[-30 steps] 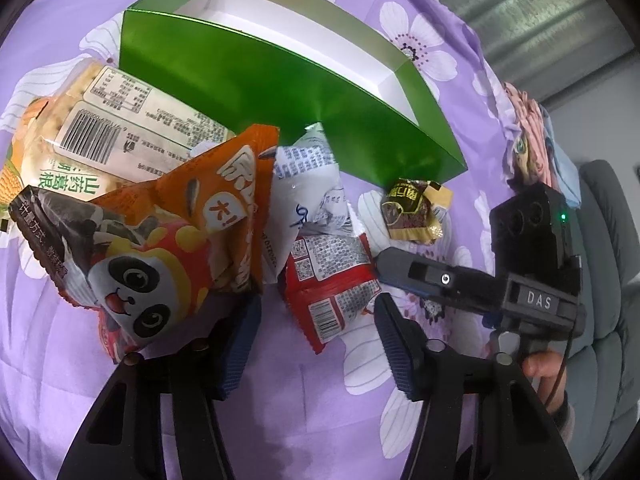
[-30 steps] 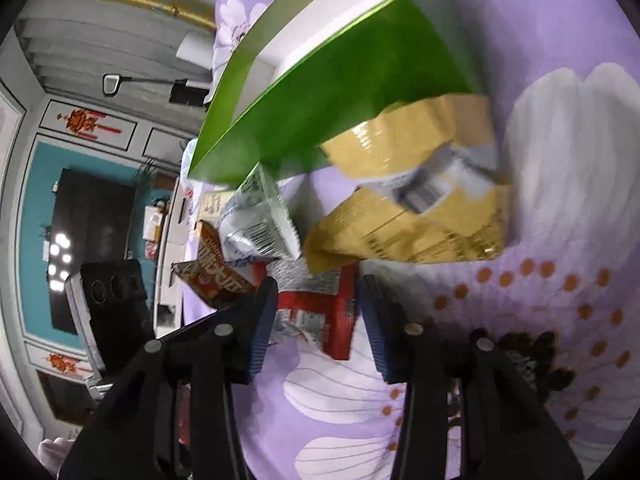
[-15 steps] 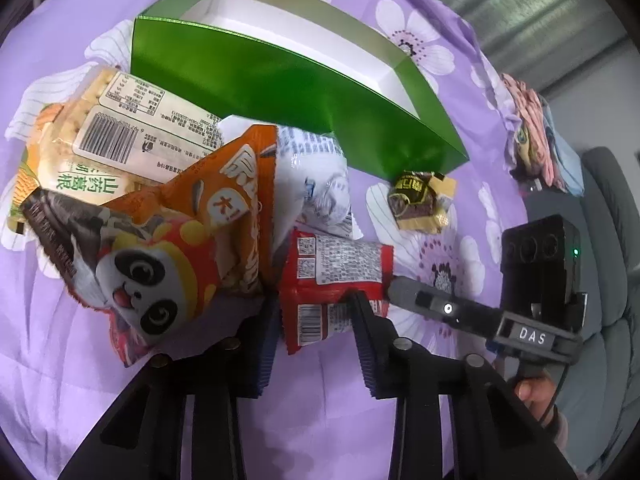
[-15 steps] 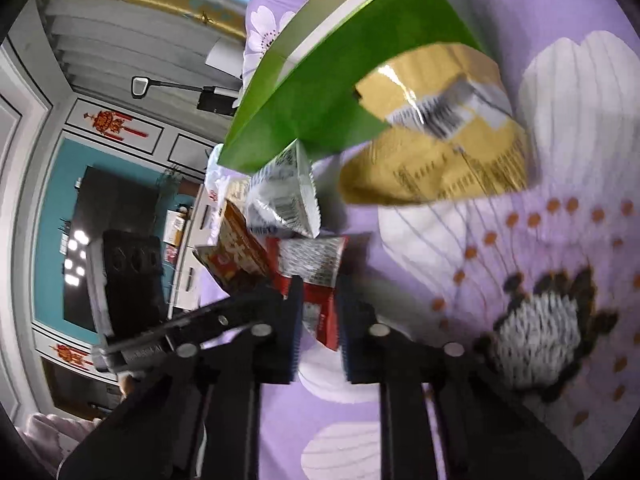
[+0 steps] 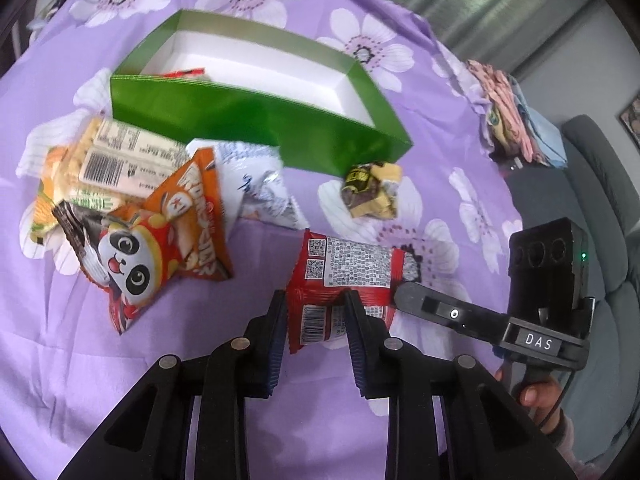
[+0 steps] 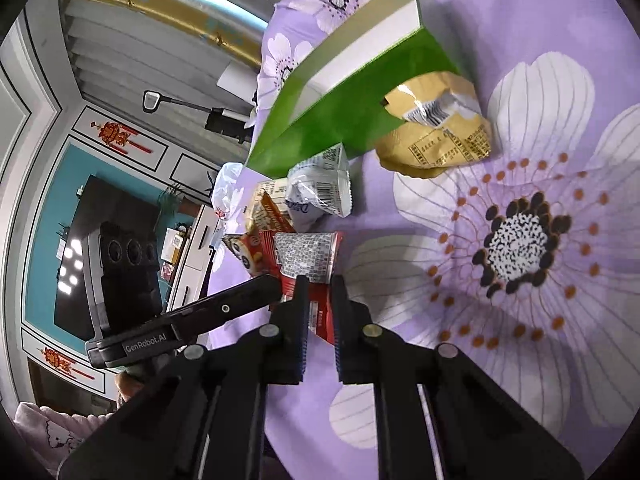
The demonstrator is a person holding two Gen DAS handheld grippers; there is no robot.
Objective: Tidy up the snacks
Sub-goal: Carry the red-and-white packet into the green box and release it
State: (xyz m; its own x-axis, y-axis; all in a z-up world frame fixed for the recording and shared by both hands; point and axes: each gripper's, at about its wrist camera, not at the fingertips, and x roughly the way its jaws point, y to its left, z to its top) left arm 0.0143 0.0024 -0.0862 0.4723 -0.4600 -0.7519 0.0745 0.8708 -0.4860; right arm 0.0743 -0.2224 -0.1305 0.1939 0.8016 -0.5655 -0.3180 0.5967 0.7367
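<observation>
The red packet [image 5: 344, 276] is pinched by both tongs, left tongs [image 5: 316, 316] and right tongs [image 6: 320, 304], just off the purple cloth [image 5: 120, 360]. One grip is best released before it is carried to the green box [image 5: 256, 120].
</observation>
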